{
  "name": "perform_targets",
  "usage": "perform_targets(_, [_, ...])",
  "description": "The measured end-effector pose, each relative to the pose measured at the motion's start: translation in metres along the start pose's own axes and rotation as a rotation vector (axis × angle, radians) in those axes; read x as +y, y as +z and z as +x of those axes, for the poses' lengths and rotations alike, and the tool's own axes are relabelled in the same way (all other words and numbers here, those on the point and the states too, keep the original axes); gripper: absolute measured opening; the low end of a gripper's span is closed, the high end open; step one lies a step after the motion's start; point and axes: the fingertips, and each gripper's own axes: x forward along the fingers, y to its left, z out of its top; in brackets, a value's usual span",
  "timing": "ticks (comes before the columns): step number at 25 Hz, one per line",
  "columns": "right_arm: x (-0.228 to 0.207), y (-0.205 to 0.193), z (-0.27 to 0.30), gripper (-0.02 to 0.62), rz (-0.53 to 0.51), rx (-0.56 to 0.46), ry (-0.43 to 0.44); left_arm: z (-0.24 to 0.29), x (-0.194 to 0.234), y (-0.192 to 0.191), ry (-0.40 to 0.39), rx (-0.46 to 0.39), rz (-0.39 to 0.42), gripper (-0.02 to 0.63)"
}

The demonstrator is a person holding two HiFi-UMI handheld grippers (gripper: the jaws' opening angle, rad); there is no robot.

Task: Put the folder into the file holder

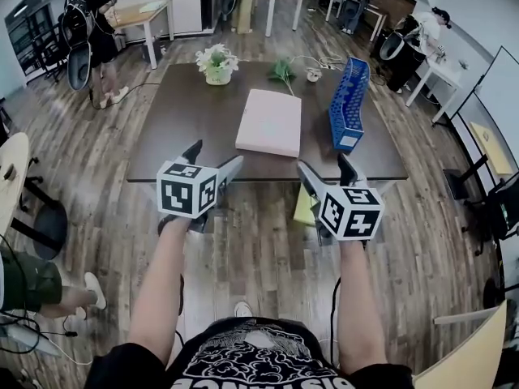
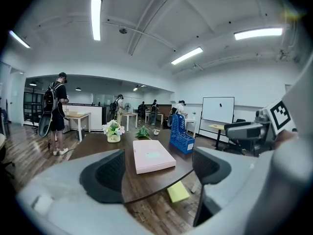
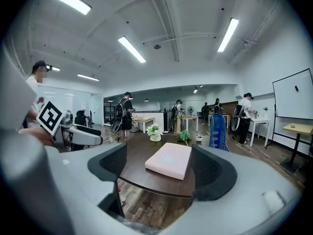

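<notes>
Left gripper [image 1: 216, 154], right gripper [image 1: 323, 163]: wide, empty. Our glancing pinch may shove the folder [image 1: 270, 121] into the file holder [image 1: 349, 104] at 3 o'clock.

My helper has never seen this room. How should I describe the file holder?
Find the dark brown table in the middle. Near its right edge, beside the flat pink folder, stands the file holder: the only blue latticed thing there.

Bright ceiling strips, fisheye-warped edges
</notes>
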Motion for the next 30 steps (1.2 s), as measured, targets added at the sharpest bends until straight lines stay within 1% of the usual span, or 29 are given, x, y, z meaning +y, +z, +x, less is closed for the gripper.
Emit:
perform_targets(6, [0.002, -0.002, 0.009, 0.402, -0.009, 0.007, -0.010, 0.006, 0.007, -0.005, -0.012, 0.006, -0.002, 0.433])
perform_targets(11, [-0.003, 0.001, 0.019, 0.402, -0.004, 0.000, -0.011, 0.015, 0.012, 0.006, -0.007, -0.007, 0.004, 0.433])
perform_targets(15, [-0.013, -0.002, 0.031, 0.402, 0.005, -0.008, -0.013, 0.030, 0.014, 0.006, -0.012, 0.000, 0.014, 0.433])
perform_targets(21, [-0.037, -0.003, 0.063, 0.402, 0.029, -0.021, -0.012, 0.067, 0.021, 0.010, -0.011, 0.021, 0.041, 0.433])
perform_targets(30, [-0.086, 0.007, 0.137, 0.402, 0.040, -0.010, 0.017, 0.147, 0.042, 0.037, 0.009, 0.036, 0.049, 0.433])
